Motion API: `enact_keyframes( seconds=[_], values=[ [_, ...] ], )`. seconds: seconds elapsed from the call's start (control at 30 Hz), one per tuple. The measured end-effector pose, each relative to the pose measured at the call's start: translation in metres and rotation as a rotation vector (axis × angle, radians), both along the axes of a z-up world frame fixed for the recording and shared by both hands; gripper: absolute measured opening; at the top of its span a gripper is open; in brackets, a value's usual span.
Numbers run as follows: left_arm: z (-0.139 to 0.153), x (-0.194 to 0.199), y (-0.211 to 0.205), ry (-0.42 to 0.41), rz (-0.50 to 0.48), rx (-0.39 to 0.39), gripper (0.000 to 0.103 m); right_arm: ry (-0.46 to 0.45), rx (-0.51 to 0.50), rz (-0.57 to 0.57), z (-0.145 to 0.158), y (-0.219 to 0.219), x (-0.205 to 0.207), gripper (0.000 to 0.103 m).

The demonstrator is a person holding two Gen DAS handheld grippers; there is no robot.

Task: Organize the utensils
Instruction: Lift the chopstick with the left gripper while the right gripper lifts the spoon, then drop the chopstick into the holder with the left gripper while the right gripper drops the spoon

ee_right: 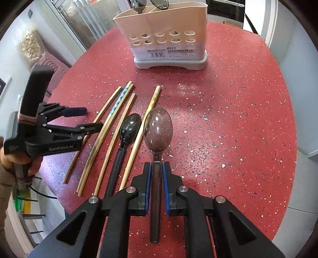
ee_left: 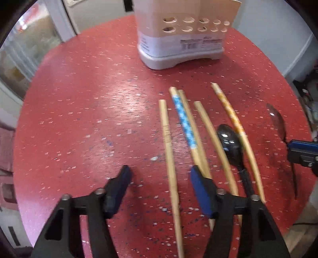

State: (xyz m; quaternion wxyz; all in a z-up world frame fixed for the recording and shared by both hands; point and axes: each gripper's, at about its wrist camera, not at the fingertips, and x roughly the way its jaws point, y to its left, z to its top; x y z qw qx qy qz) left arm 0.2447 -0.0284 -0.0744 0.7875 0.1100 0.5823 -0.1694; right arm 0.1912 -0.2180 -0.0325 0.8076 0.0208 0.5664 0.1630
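Observation:
Several wooden chopsticks [ee_left: 169, 150] [ee_right: 111, 119] lie side by side on the red table [ee_left: 89, 119] [ee_right: 238, 119]. A dark spoon [ee_left: 230, 142] [ee_right: 129, 127] lies among them. My left gripper [ee_left: 159, 174] [ee_right: 93, 119] is open, low over the leftmost chopsticks. My right gripper [ee_right: 156, 168] is shut on the handle of a clear brown spoon [ee_right: 158, 129] [ee_left: 278, 123], whose bowl points away. A beige utensil holder [ee_left: 184, 33] [ee_right: 165, 35] stands at the far side with two spoons [ee_right: 139, 5] in it.
The table's round edge curves near on both sides. A fridge door and a pink cloth are beyond the left edge. Open speckled table surface lies right of the spoons and between the chopsticks and the holder.

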Motion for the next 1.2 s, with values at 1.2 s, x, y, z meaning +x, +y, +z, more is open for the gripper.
enact_keyframes(
  seconds=[1.2],
  values=[
    [0.202,-0.016,0.028,-0.628,0.335,-0.488,0.034,-0.425,0.215,-0.060,0.139,-0.048,0.042,0.012]
  ],
)
